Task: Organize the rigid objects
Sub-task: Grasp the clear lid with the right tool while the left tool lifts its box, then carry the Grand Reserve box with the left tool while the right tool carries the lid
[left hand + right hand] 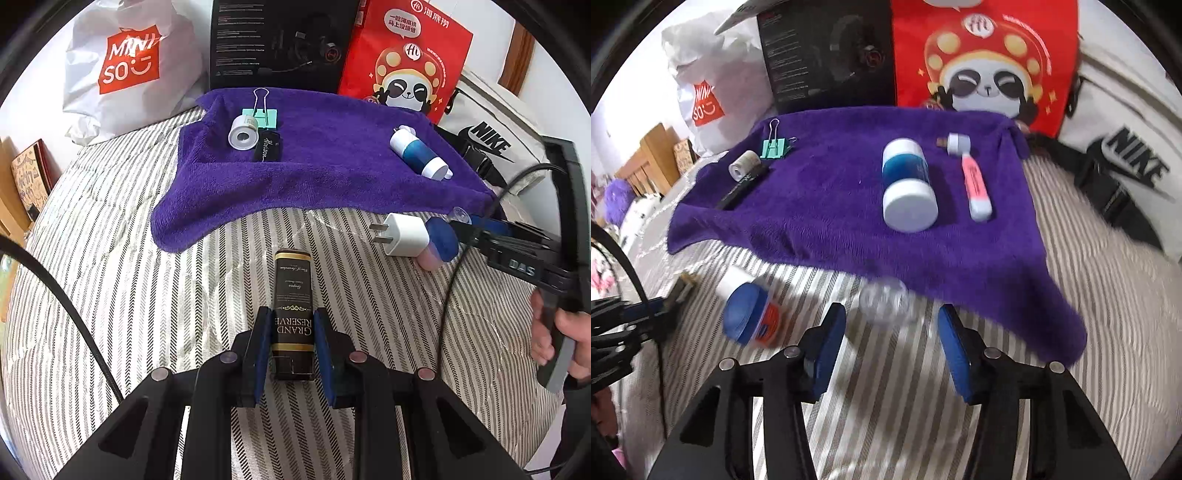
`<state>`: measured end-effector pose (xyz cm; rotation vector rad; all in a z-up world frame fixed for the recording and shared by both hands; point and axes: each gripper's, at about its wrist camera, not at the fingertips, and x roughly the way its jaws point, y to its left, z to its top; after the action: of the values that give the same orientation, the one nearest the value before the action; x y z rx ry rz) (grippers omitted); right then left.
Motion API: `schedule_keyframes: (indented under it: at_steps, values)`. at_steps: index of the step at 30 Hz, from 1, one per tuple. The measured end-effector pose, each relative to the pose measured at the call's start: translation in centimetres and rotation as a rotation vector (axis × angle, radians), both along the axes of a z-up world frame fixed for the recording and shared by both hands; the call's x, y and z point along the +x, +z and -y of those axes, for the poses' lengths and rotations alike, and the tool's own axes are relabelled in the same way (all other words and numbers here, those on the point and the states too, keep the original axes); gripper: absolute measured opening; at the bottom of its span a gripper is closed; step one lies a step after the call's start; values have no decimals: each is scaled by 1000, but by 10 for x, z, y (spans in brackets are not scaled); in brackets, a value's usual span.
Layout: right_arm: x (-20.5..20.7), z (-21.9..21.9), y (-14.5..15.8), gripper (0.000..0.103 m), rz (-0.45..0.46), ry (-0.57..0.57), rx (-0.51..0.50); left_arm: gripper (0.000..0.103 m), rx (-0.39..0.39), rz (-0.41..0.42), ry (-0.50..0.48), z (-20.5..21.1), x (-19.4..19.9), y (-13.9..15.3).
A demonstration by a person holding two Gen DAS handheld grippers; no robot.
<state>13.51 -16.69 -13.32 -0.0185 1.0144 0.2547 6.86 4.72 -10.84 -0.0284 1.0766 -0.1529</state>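
now your left gripper (pixel 291 347) is clamped on the dark rectangular "grand reserve" box (pixel 293 314), held over the striped bedding just short of the purple towel (pixel 332 173), so carry it level onto the bare middle of that towel. your right gripper (pixel 892 343) stands with its blue pads apart and nothing pinched, a small clear, blurred object (pixel 886 301) lying just ahead of them at the towel's near edge; centre it before you squeeze, clear of the blue-capped jar (pixel 753 317).
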Motion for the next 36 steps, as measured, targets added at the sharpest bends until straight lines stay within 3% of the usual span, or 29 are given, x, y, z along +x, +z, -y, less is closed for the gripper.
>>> schedule_keyframes:
  at_steps: [2,3,4,12,19,26,30,36]
  values:
    - [4,-6,-1,44,10,3,-29,22,-6,-3,8,-1,0,0]
    - [5,-9,-2,29,17,13,-36,22,-7,-3,11,-1,1,0]
    - [4,-11,-1,27,27,19,-46,23,-7,1,9,-1,1,0]
    - [-13,0,10,27,1,30,-11,23,-19,-1,-11,-2,6,0]
    - [-45,18,15,27,-20,9,8,23,60,-17,-51,9,19,-1]
    - [-58,27,13,27,-36,-5,23,27,57,-16,-56,11,30,-2]
    - [-62,30,10,27,-49,-7,26,27,98,5,-61,17,30,-4]
    - [-67,32,11,27,-48,-6,30,22,87,13,-41,17,29,-3]
